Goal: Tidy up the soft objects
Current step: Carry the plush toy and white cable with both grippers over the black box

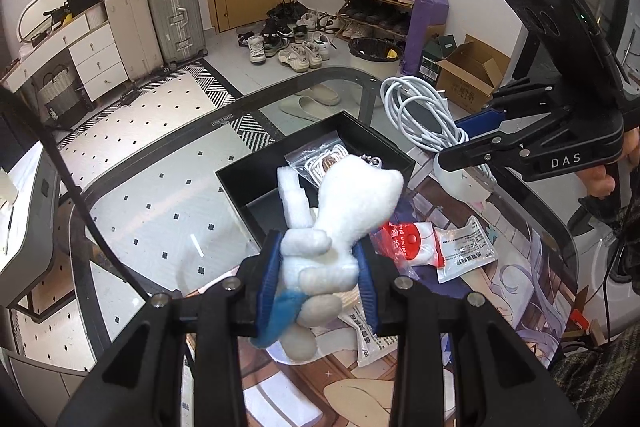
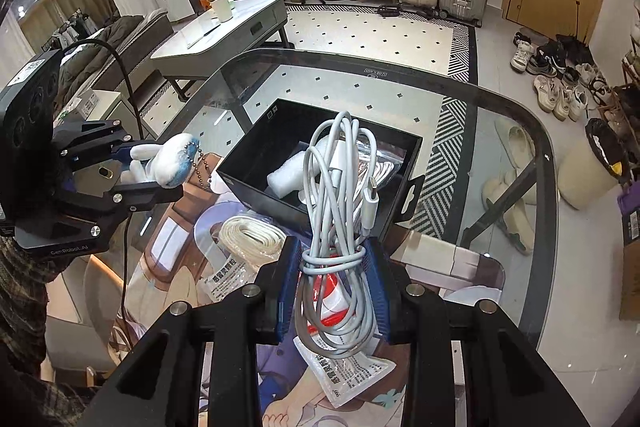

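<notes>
Both pairs of jaws are clamped, the left gripper (image 1: 320, 279) on a white plush rabbit keychain (image 1: 340, 219), the right gripper (image 2: 334, 287) on a coiled white charging cable (image 2: 340, 195), whose loose loops could be snagged on the near rim of the open black box (image 2: 256, 183).

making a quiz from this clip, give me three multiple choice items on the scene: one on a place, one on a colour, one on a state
1. Where does the foam piece lie?
A. in the black box
B. on the floor
C. in the right tongs

2. What colour is the cable?
A. red
B. white
C. black

3. What state are the left tongs in?
A. open and empty
B. shut on the cable
C. shut on the plush toy

Answers:
1. A, the right wrist view shows the foam lying inside the box.
2. B, the bundled cable between the pads of the right tongs is white.
3. C, the left wrist view shows the blue pads pressed on both sides of the toy.
</notes>
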`<state>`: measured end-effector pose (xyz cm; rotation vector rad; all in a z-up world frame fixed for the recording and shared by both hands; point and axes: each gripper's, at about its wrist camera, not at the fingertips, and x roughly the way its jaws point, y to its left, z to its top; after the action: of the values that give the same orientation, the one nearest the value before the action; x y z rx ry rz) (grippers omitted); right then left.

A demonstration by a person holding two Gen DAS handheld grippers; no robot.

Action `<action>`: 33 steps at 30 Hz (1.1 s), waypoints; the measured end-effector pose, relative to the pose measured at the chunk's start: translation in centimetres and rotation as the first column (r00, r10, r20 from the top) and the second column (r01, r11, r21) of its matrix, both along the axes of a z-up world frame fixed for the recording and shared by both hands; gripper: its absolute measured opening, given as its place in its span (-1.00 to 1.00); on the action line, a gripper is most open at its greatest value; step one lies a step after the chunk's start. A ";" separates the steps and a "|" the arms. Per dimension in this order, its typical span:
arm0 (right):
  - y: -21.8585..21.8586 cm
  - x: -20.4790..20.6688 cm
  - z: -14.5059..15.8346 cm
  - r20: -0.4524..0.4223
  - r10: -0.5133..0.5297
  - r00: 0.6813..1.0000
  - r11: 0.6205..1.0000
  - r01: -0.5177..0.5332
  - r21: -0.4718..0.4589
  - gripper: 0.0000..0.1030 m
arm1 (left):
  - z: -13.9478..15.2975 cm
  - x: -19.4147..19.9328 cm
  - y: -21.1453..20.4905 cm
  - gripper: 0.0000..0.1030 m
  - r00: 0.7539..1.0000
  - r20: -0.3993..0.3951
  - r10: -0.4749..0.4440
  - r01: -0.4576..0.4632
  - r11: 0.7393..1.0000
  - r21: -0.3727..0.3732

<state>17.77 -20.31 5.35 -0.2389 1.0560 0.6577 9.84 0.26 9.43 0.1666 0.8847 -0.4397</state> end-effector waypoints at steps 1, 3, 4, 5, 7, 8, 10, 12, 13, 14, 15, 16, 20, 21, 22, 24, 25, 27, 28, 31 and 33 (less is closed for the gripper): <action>0.0 0.3 0.1 0.001 -0.001 1.000 1.000 0.001 0.001 -0.37 | 0.1 0.2 0.1 -0.34 1.000 0.003 0.007 -0.007 1.000 -0.002; 0.2 0.7 0.3 0.004 -0.002 1.000 1.000 0.002 0.003 -0.37 | 0.2 0.6 0.2 -0.34 1.000 0.010 0.018 -0.018 1.000 -0.003; 0.2 1.0 0.4 0.005 -0.003 1.000 1.000 0.003 0.004 -0.37 | 0.3 0.8 0.2 -0.34 1.000 0.012 0.024 -0.024 1.000 -0.003; 0.3 1.3 0.5 0.007 -0.003 1.000 1.000 0.003 0.004 -0.37 | 0.3 1.0 0.2 -0.34 0.999 0.015 0.030 -0.030 1.000 -0.002; 0.6 1.9 0.7 0.009 -0.004 1.000 1.000 0.004 0.006 -0.37 | 0.3 1.4 0.4 -0.34 0.999 0.016 0.040 -0.040 0.999 -0.005; 0.6 2.2 0.7 0.010 -0.004 1.000 1.000 0.004 0.007 -0.37 | 0.4 1.6 0.4 -0.34 0.999 0.016 0.047 -0.046 0.999 -0.006; 0.9 2.8 0.8 0.011 -0.006 1.000 1.000 0.006 0.009 -0.37 | 0.3 2.1 0.5 -0.34 0.998 0.016 0.056 -0.056 0.998 -0.011; 1.3 3.3 0.9 0.014 -0.008 1.000 1.000 0.008 0.009 -0.37 | 0.2 2.7 0.6 -0.34 0.998 0.015 0.061 -0.061 0.998 -0.011; 1.5 3.4 0.8 0.015 -0.008 1.000 1.000 0.008 0.009 -0.37 | 0.2 3.0 0.7 -0.34 0.998 0.014 0.064 -0.064 0.998 -0.010; 1.7 3.7 0.7 0.015 -0.007 1.000 1.000 0.007 0.008 -0.37 | 0.1 3.2 0.7 -0.34 0.998 0.014 0.066 -0.065 0.998 -0.012; 1.8 4.0 0.7 0.015 -0.007 1.000 1.000 0.007 0.006 -0.37 | -0.1 3.4 0.7 -0.34 0.998 0.010 0.065 -0.065 0.998 -0.012; 2.0 4.3 0.6 0.015 -0.007 1.000 1.000 0.007 0.005 -0.37 | -0.2 3.6 0.6 -0.34 0.998 0.008 0.066 -0.066 0.998 -0.012; 2.6 5.5 0.4 0.010 -0.008 1.000 1.000 0.008 0.008 -0.37 | -0.6 4.6 0.6 -0.34 0.997 -0.001 0.072 -0.072 0.997 -0.024; 2.8 5.7 0.2 0.009 -0.007 1.000 1.000 0.007 0.010 -0.37 | -0.7 4.9 0.6 -0.34 0.997 -0.003 0.075 -0.075 0.997 -0.027; 2.9 6.0 0.2 0.007 -0.007 1.000 1.000 0.007 0.012 -0.37 | -0.8 5.2 0.6 -0.34 0.997 -0.004 0.077 -0.077 0.997 -0.031; 3.1 6.5 -0.1 0.003 -0.007 1.000 1.000 0.007 0.015 -0.37 | -0.9 5.7 0.6 -0.34 0.997 -0.006 0.078 -0.078 0.996 -0.036; 3.2 6.7 -0.3 -0.001 -0.007 1.000 1.000 0.007 0.016 -0.37 | -1.0 6.0 0.6 -0.34 0.997 -0.006 0.080 -0.080 0.996 -0.040; 3.5 7.2 -0.6 -0.006 -0.006 1.000 1.000 0.006 0.017 -0.37 | -1.2 6.6 0.5 -0.34 0.997 -0.012 0.082 -0.082 0.996 -0.046; 3.6 7.5 -0.7 -0.008 -0.006 1.000 1.000 0.007 0.017 -0.37 | -1.3 6.8 0.4 -0.34 0.997 -0.013 0.081 -0.082 0.996 -0.047; 4.0 8.2 -1.1 -0.017 -0.008 1.000 1.000 0.009 0.019 -0.37 | -1.6 7.5 0.2 -0.34 0.996 -0.020 0.082 -0.083 0.995 -0.053; 4.1 8.5 -1.5 -0.021 -0.010 1.000 1.000 0.010 0.018 -0.37 | -2.0 7.8 0.2 -0.34 0.996 -0.027 0.084 -0.086 0.995 -0.059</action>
<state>26.29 -16.24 3.86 -0.2115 1.0699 0.6618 17.67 0.48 7.43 0.0686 0.8978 -0.3888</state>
